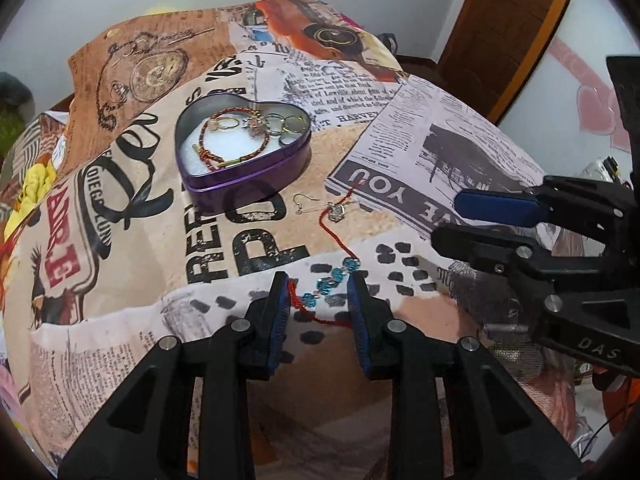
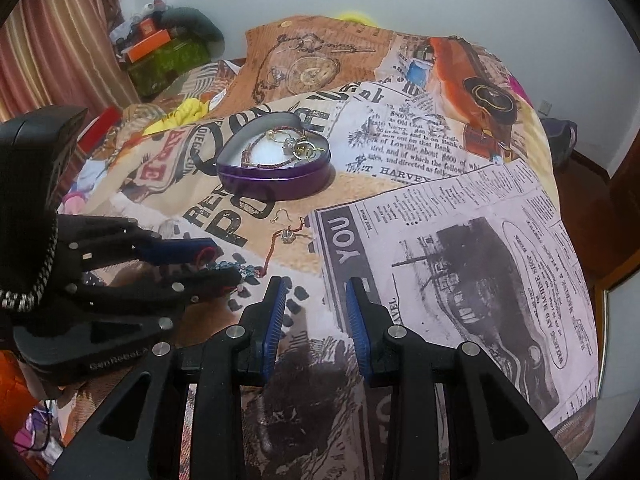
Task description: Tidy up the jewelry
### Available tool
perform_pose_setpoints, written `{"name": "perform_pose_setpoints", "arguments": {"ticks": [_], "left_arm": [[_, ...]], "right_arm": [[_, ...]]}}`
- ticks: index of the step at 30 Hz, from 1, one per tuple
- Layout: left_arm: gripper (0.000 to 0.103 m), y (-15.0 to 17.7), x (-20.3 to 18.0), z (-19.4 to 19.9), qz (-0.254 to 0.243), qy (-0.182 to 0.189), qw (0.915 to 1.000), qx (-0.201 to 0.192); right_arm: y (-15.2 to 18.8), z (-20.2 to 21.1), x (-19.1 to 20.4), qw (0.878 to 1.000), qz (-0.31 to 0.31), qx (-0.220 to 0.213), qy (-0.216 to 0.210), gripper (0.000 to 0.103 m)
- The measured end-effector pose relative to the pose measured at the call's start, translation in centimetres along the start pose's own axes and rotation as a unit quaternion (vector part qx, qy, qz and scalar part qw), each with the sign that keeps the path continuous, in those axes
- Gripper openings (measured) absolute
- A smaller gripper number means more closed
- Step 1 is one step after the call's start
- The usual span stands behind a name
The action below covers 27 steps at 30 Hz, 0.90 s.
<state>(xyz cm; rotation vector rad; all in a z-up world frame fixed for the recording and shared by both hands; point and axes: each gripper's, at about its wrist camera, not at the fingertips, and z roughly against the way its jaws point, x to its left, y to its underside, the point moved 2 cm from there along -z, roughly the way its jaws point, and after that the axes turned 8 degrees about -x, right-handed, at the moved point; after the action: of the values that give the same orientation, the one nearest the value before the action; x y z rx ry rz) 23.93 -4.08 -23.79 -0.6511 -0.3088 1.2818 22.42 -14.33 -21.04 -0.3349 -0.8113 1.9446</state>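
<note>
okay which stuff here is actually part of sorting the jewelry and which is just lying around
Part of the job:
heart-shaped purple tin with rings and a red bracelet inside
red cord bracelet with blue beads, between the open left claw fingers
hook earring

Just lying about:
newspaper-print cloth
orange box
curtain

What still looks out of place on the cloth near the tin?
Two pieces lie loose outside the purple heart tin: a red cord bracelet with blue beads, strung crookedly across the cloth between the left gripper fingers, and a hook earring beside it. Nothing looks broken or spilled.
</note>
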Motion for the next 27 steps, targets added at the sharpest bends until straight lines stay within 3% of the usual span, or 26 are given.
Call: {"name": "perform_pose_setpoints", "arguments": {"ticks": [2, 3, 5, 22, 27], "left_arm": [[0.024, 0.0, 0.1, -0.1, 0.0, 0.008, 1.0, -0.004], [0.014, 0.0, 0.1, -0.1, 0.001, 0.01, 0.9999, -0.005], [0.006, 0.0, 0.4, -0.1, 0.003, 0.009, 0.9999, -0.009], [0.006, 0.3, 5.0, 0.9, 0.06, 0.005, 0.9975, -0.038], [0.006, 0.4, 5.0, 0.8, 0.059, 0.005, 0.9975, -0.039]], "right_arm": [[-0.1, -0.2, 0.1, 1.0, 0.0, -0.001, -0.001, 0.028], [-0.1, -0.4, 0.1, 1.0, 0.0, -0.001, -0.002, 0.028], [-0.1, -0.7, 0.2, 1.0, -0.001, 0.0, -0.004, 0.028], [-2.1, -4.9, 2.2, 0.999, 0.04, 0.019, -0.017, 0.028], [-2.3, -6.4, 2.1, 0.998, 0.049, 0.033, -0.009, 0.022]]}}
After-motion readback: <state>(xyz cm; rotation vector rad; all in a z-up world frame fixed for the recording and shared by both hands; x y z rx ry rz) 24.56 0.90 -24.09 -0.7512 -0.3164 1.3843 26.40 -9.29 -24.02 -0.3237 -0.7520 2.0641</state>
